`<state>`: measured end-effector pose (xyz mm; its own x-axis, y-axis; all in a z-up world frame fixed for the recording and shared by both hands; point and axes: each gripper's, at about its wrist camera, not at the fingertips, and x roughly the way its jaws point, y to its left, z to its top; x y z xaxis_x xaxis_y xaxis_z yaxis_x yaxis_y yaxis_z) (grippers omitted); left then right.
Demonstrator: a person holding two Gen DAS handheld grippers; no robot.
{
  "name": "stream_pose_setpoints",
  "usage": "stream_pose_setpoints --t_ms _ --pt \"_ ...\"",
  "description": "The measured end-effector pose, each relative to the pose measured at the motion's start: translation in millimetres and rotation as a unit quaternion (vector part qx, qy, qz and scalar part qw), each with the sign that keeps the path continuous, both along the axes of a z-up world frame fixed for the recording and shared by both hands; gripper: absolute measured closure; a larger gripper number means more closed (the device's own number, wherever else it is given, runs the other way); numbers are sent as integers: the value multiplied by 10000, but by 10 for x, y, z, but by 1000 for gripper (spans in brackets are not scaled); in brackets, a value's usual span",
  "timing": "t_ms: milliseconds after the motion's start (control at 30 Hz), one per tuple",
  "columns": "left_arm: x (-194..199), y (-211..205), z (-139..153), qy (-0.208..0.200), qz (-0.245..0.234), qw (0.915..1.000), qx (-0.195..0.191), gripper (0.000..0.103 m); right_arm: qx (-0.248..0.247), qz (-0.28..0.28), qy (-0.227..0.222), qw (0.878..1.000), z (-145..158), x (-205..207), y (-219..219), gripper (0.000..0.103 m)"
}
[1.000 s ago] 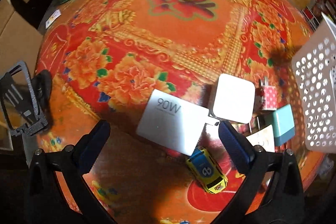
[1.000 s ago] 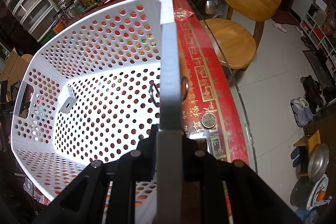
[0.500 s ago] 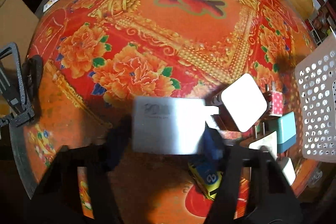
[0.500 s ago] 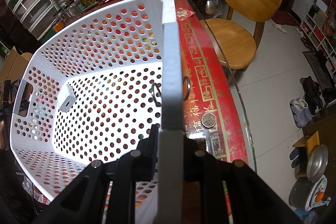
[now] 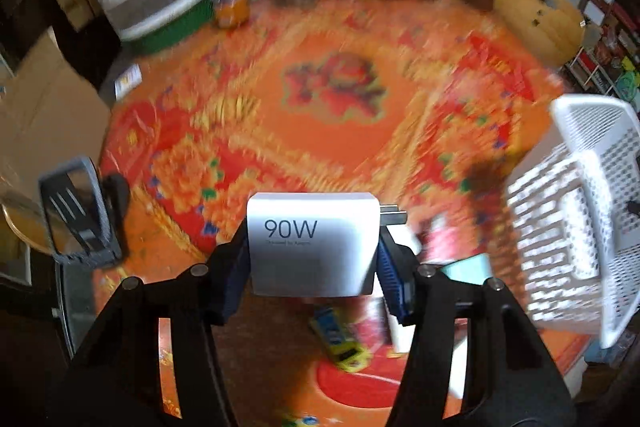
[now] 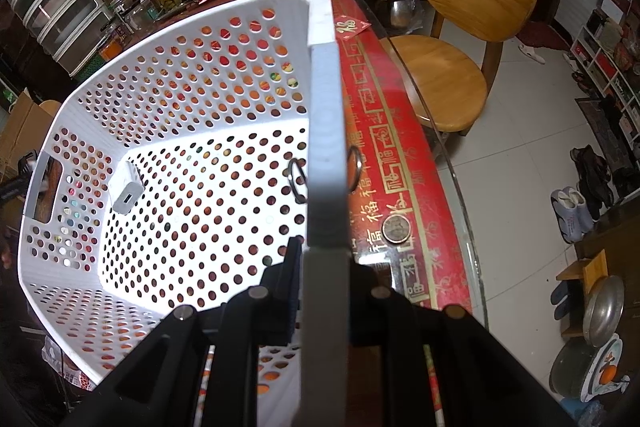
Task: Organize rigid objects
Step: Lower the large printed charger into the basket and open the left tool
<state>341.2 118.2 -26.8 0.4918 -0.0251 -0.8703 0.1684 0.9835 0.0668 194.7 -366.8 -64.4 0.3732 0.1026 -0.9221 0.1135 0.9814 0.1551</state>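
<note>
I'm gripping the 90W charger [image 5: 312, 247] in the left gripper [image 5: 312, 259], jaws just closed on it, carrying it above the tabletop [image 5: 320, 99] toward the basket [image 5: 580, 211]. Right gripper [image 6: 324, 267] jaws are clamping the basket rim, steadying it.

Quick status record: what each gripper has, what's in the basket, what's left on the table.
left gripper: shut on 90W charger, lifted off the table
right gripper: shut on basket rim
in basket: one small white charger
left on table: toy car, teal block, other small items, blurred
</note>
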Motion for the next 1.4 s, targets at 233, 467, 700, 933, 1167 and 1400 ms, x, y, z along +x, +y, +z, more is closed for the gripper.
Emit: stream_pose_setpoints --t_ms 233,467,700,933,1167,1400 --pt "-396 -1004 687 -527 -1185 9913 201 50 4 28 -1 10000 -4 0 11 88" --pt "-618 -2135 615 41 -2485 9682 271 50 3 29 0 10000 -6 -3 18 87" --pt "-656 -2870 -69 1308 -2973 9435 660 50 1 42 15 10000 -14 -10 24 87" --pt "-501 -2828 -203 1488 -2633 9505 715 49 30 58 14 10000 -17 -3 8 87" --pt "-449 -2800 -558 1711 -2553 9484 779 49 31 55 14 10000 -16 -2 7 87" --pt "-427 -2783 -647 1850 -2500 9473 767 49 29 61 13 10000 -14 2 5 87"
